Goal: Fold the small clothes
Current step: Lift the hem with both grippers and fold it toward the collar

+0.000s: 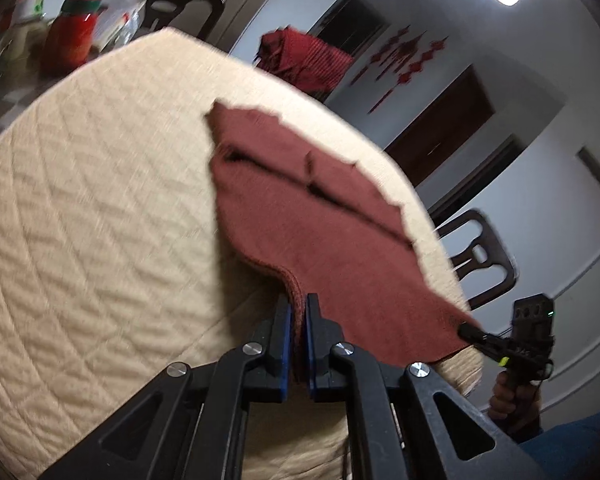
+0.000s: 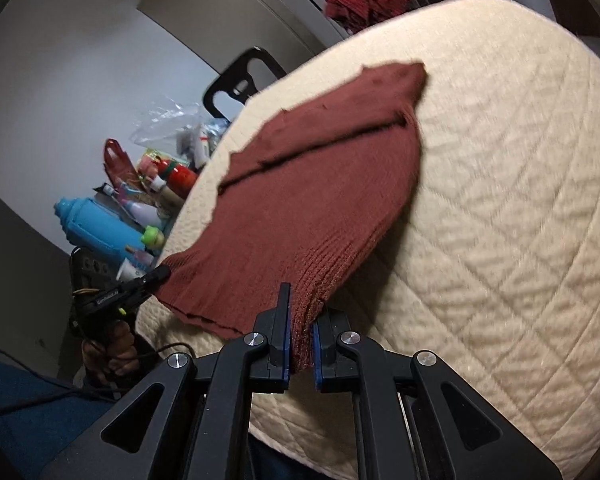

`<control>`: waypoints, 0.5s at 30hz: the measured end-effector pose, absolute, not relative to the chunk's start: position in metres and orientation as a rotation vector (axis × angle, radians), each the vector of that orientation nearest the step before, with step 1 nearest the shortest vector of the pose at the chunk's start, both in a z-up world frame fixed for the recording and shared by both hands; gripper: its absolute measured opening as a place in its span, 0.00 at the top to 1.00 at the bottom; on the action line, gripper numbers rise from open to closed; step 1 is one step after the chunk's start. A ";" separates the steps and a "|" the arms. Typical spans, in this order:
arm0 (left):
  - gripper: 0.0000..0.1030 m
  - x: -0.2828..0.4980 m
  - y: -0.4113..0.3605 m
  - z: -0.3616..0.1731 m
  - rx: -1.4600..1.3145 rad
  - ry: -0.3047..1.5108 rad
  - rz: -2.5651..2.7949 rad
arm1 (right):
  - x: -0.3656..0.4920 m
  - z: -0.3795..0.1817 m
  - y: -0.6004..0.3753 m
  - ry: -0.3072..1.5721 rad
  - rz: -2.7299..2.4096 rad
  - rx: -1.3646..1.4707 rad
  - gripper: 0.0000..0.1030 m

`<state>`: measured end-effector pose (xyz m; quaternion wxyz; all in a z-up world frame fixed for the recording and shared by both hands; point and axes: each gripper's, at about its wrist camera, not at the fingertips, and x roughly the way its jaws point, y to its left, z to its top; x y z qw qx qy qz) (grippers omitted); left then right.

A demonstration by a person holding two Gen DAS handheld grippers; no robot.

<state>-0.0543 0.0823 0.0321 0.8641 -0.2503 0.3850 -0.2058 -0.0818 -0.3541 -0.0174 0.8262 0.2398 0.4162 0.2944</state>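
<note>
A rust-brown knitted garment is lying spread over a cream quilted cover on the table, its far part flat and its near hem lifted off the surface. The left gripper is pinching one corner of that ribbed hem, its blue-padded fingers squeezed tight on the bunched knit. The right gripper is doing the same at the other hem corner, its jaws clamped on a thick fold of the ribbing, so the hem is hanging stretched between the two tools just above the table's near edge.

From the left camera, the right gripper is showing at the far right, its tip biting the corner of the cloth, with a hand wrapped around its handle. From the right camera, the left gripper is appearing at the left in the same way, held by the other hand.

Beyond the table a dark chair is standing, a red cloth is draped further back, and bottles and packets are crowding the table's side.
</note>
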 end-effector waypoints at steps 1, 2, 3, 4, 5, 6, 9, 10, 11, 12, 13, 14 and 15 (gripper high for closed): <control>0.93 -0.053 0.084 0.037 -0.527 0.781 -0.440 | -0.079 -0.011 -0.355 0.858 0.636 0.512 0.93; 0.93 -0.048 0.083 0.043 -0.527 0.751 -0.449 | -0.077 -0.007 -0.356 0.839 0.645 0.515 0.93; 0.93 -0.044 0.083 0.049 -0.526 0.729 -0.457 | -0.071 -0.002 -0.356 0.815 0.655 0.519 0.93; 0.93 -0.037 0.081 0.055 -0.523 0.707 -0.465 | -0.066 0.003 -0.356 0.795 0.664 0.518 0.93; 0.93 -0.029 0.079 0.061 -0.514 0.687 -0.470 | -0.060 0.006 -0.356 0.781 0.667 0.515 0.93; 0.93 -0.022 0.078 0.066 -0.505 0.668 -0.473 | -0.053 0.010 -0.355 0.767 0.671 0.513 0.93; 0.93 0.007 0.073 0.080 -0.485 0.621 -0.474 | -0.024 0.022 -0.354 0.725 0.674 0.504 0.93; 0.93 0.018 0.072 0.084 -0.479 0.610 -0.470 | -0.014 0.026 -0.354 0.713 0.674 0.500 0.93; 0.93 0.028 0.072 0.088 -0.477 0.604 -0.467 | -0.004 0.029 -0.355 0.702 0.662 0.496 0.93; 0.93 0.037 0.072 0.090 -0.478 0.601 -0.464 | 0.003 0.031 -0.356 0.699 0.651 0.496 0.93; 0.93 0.047 0.072 0.092 -0.476 0.599 -0.459 | 0.016 0.034 -0.358 0.690 0.643 0.504 0.93; 0.93 0.058 0.072 0.094 -0.466 0.597 -0.445 | 0.028 0.036 -0.360 0.680 0.640 0.515 0.93; 0.93 0.067 0.072 0.095 -0.462 0.597 -0.437 | 0.038 0.037 -0.362 0.677 0.632 0.529 0.93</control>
